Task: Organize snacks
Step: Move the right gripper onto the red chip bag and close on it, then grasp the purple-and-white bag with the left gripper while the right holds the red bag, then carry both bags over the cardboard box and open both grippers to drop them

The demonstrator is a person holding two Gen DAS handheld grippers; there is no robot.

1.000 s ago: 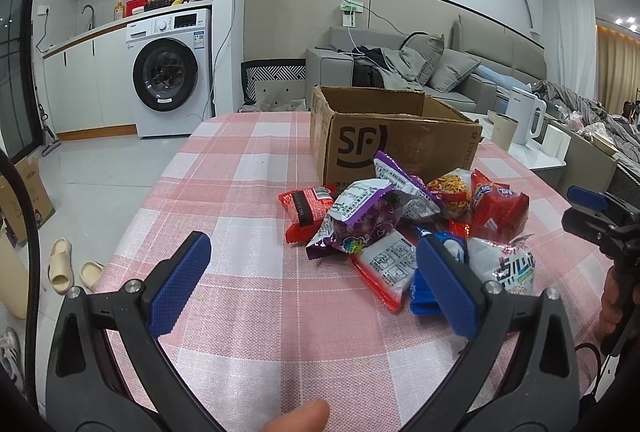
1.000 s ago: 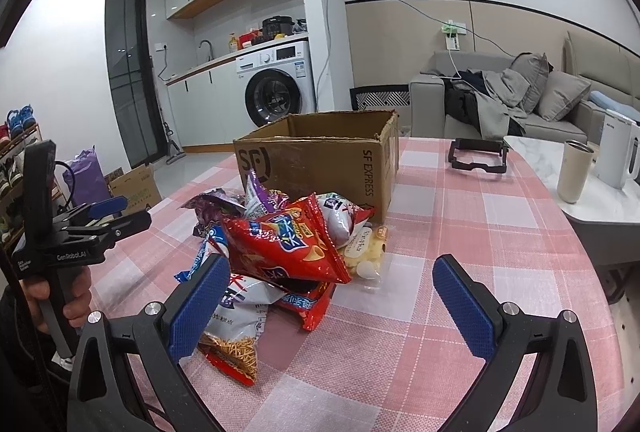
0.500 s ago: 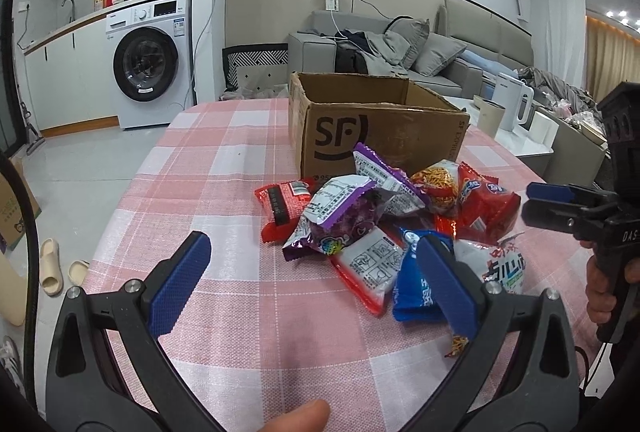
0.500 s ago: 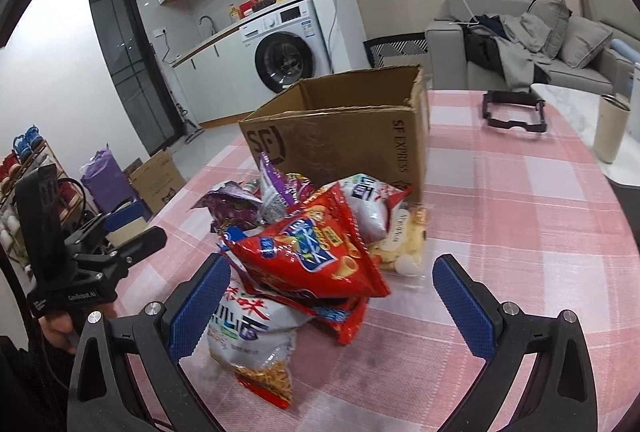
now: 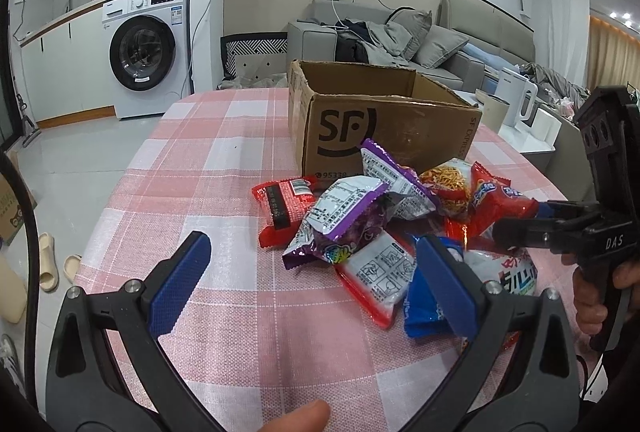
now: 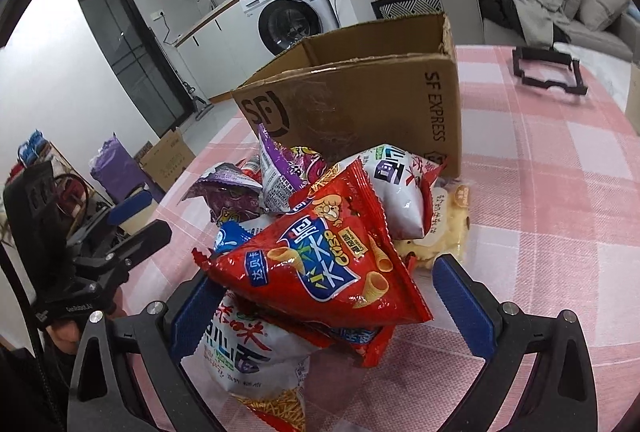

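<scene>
A pile of snack bags lies on the pink checked tablecloth [image 5: 224, 159] in front of an open SF cardboard box [image 5: 360, 119]. A purple bag [image 5: 340, 220] tops the pile in the left wrist view. A red triangular crisp bag [image 6: 328, 264] tops it in the right wrist view. My left gripper [image 5: 316, 284] is open and empty, just short of the pile's near left side. My right gripper [image 6: 332, 316] is open, its jaws standing on either side of the red crisp bag without closing on it. The box [image 6: 360, 103] stands behind the pile.
A black frame-shaped object [image 6: 548, 71] lies on the table to the right of the box. A washing machine [image 5: 148, 47] and a grey sofa [image 5: 400, 39] stand beyond the table. Slippers [image 5: 48, 268] lie on the floor at the left.
Both grippers have moved in toward the snack pile. The right gripper's jaws now straddle the red crisp bag. Both stay open.
</scene>
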